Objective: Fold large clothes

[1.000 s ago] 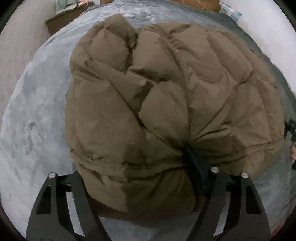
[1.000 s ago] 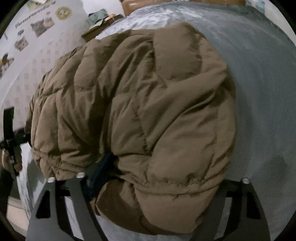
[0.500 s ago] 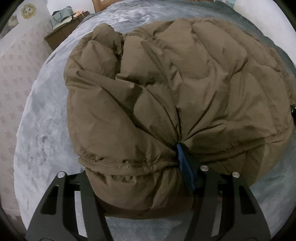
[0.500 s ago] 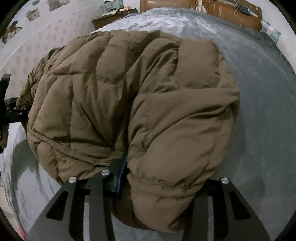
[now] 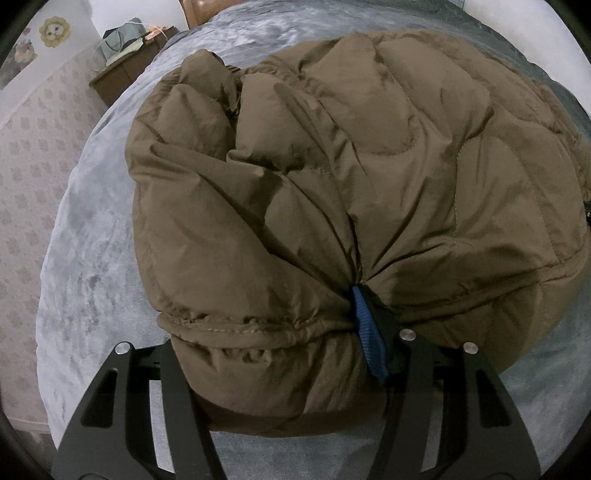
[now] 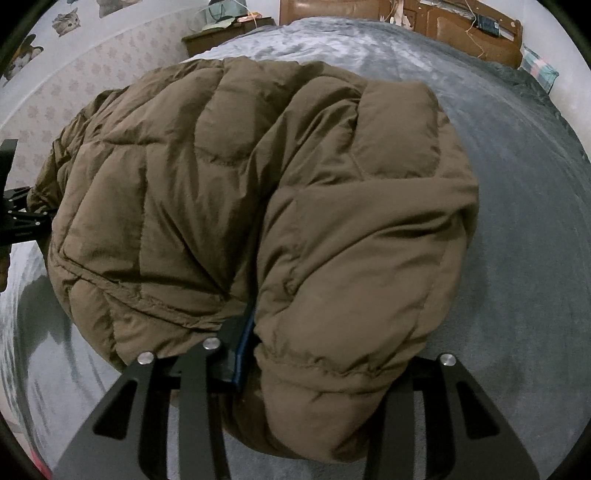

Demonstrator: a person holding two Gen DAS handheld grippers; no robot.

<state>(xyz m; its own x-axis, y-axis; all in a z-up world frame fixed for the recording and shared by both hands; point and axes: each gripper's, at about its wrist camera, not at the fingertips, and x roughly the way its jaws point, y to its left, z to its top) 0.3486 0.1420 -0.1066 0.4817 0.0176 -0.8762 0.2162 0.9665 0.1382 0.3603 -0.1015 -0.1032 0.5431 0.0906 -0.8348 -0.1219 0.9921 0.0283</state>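
Note:
A brown quilted puffer jacket [image 5: 369, 177] lies bundled on the grey bed cover [image 5: 85, 258]. My left gripper [image 5: 273, 350] is shut on the jacket's near hem. Its blue pad [image 5: 367, 332] digs into the fabric, which puckers around it, while the other finger is buried under the padding. In the right wrist view the same jacket [image 6: 258, 192] fills the middle. My right gripper [image 6: 325, 354] is shut on a thick fold at the near edge. One blue pad [image 6: 244, 343] presses in beside the fold and the far finger is hidden. The left gripper's frame [image 6: 14, 221] shows at the left edge.
A wooden nightstand [image 5: 125, 70] with bags on it stands beyond the bed's far left corner by a papered wall [image 5: 33, 155]. A wooden headboard [image 6: 443, 26] and a checked pillow [image 6: 539, 70] are at the far end. Bare grey cover [image 6: 524, 229] spreads right of the jacket.
Both grippers have narrowed onto the jacket's near edge, bunching the fabric around the blue pads. Both hands have drawn back and risen slightly, so more of the bed and room shows.

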